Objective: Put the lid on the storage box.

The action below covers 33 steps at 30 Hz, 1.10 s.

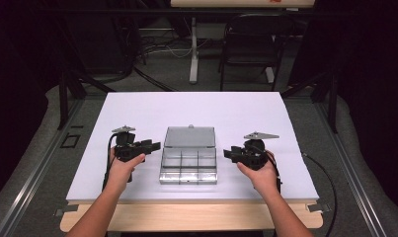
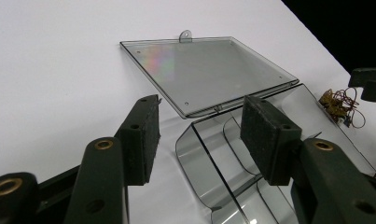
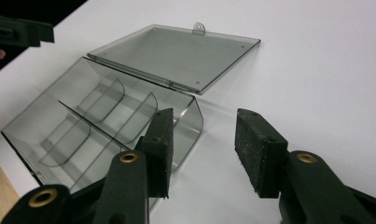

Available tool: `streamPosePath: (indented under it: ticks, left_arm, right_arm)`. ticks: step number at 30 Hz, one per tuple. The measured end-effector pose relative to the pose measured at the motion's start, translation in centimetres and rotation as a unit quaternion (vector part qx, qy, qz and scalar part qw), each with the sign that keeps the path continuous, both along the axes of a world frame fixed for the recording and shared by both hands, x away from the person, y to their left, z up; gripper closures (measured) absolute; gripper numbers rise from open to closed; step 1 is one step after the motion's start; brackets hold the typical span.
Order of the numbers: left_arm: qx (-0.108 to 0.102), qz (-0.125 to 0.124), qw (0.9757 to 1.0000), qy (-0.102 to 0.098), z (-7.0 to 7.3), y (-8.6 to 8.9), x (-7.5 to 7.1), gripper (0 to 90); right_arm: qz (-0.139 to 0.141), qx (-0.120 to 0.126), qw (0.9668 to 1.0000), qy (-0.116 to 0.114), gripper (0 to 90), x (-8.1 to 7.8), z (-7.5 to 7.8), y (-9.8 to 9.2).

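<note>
Clear box (image 1: 188, 165), perhaps six compartments

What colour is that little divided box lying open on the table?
The box is clear, smoke-grey plastic; its lid is the same. The right gripper view shows it best.

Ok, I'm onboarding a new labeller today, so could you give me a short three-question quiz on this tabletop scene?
1. True or false: the hinged lid of the clear plastic compartment box lies open, flat on the white table.
2. Multiple choice: what do the left gripper and right gripper hold? A) the lid B) a divider C) nothing
3. Where does each gripper sit relative to the box?

Key
1. True; the lid is folded back behind the compartments.
2. C; both sets of jaws stand open and empty.
3. One on each side, left gripper at the box's left, right gripper at its right, jaws pointing inward.
</note>
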<state>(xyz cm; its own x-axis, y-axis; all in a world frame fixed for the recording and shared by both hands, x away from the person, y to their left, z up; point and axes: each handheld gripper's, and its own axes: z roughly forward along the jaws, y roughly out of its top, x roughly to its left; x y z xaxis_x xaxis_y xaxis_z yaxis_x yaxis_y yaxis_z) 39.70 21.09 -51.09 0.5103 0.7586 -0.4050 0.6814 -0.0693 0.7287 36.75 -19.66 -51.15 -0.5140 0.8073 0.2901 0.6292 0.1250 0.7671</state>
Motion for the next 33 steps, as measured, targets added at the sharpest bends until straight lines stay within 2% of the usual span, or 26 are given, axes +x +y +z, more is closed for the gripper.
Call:
streamPosePath:
  ticks: [6, 10, 11, 19, 23, 29, 33]
  left_arm:
    - [-0.004, 0.004, 1.0000, 0.003, -0.1, 0.4, -0.2, 47.6]
    - [-0.006, 0.005, 1.0000, 0.004, -0.2, 0.7, -0.3, 47.7]
    - [-0.004, 0.001, 1.0000, 0.004, -0.2, 0.8, -0.3, 47.7]
    - [-0.004, 0.003, 1.0000, 0.003, -0.2, 0.8, -0.5, 47.8]
    - [-0.006, 0.007, 1.0000, 0.002, -0.2, 0.8, -0.6, 47.8]
    - [-0.004, 0.006, 1.0000, 0.002, -0.2, 0.9, -0.7, 47.8]
    - [-0.004, 0.007, 1.0000, 0.004, -0.2, 0.8, -0.8, 47.8]
  right_arm:
    - [0.002, -0.024, 0.9997, 0.001, 58.4, -0.2, -0.2, -0.4]
    - [-0.009, -0.021, 0.9997, 0.002, 59.8, -0.5, -0.3, -1.0]
    - [-0.008, -0.028, 0.9996, 0.001, 60.3, -0.5, -0.2, -1.2]
    - [-0.038, -0.033, 0.9987, -0.011, 63.4, -1.0, 0.2, -3.3]
    - [-0.051, -0.038, 0.9980, -0.002, 63.3, -1.0, 0.2, -4.3]
    - [-0.066, -0.050, 0.9965, 0.003, 62.0, -1.8, -0.1, -5.3]
    - [-0.072, -0.050, 0.9961, 0.003, 61.2, -2.3, -0.5, -5.9]
